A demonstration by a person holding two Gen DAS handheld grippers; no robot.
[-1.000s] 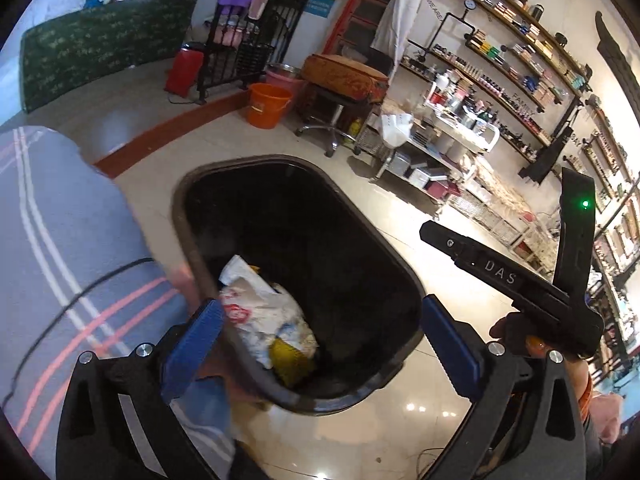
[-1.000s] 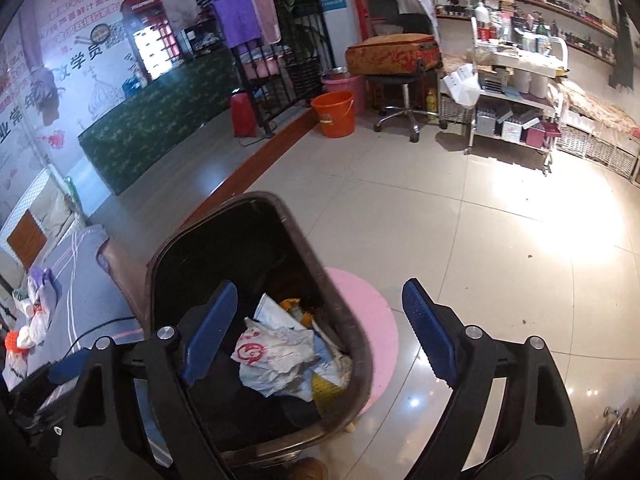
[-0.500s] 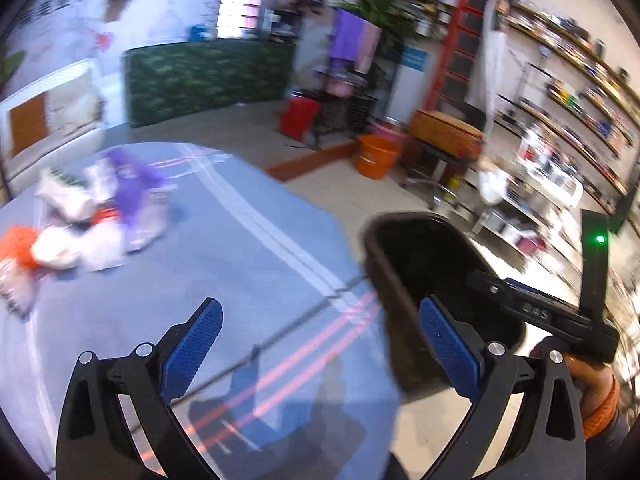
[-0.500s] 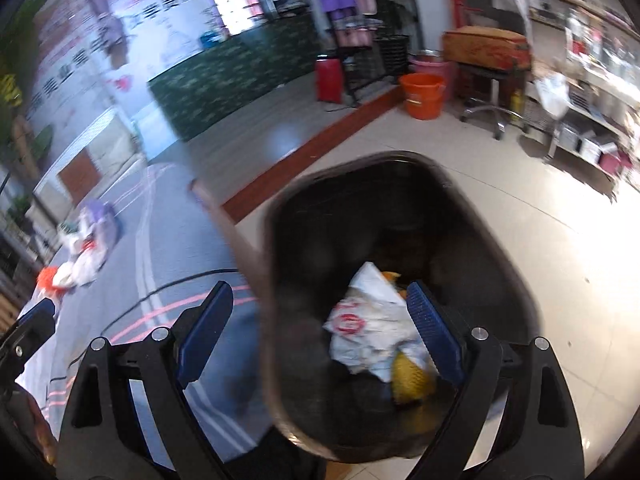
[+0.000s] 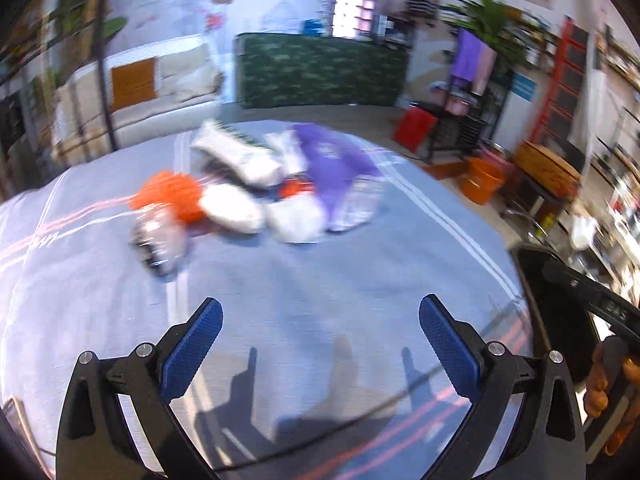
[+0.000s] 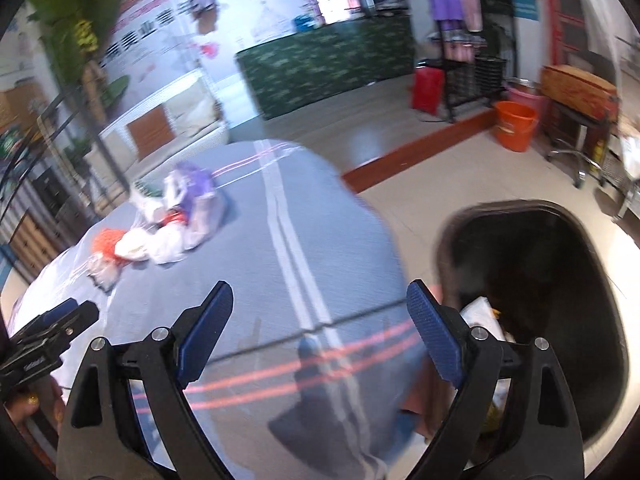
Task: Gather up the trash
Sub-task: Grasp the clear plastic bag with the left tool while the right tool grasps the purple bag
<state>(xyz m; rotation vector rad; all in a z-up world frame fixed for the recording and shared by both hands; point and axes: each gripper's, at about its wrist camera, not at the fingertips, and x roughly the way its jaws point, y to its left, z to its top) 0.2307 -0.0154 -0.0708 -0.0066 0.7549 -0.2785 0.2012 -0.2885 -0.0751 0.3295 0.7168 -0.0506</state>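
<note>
Nearest me, my left gripper and my right gripper both hang with their ridged blue pads spread wide and nothing between them, over a grey-blue woven cloth with white and pink stripes. Just off the cloth's rounded right edge stands the black oval plastic bin, mouth up, crumpled white wrappers inside. Farther across the cloth, with bare fabric between, lies the blurred heap of crumpled white, orange and purple plastic trash, its long axis running left to right.
</note>
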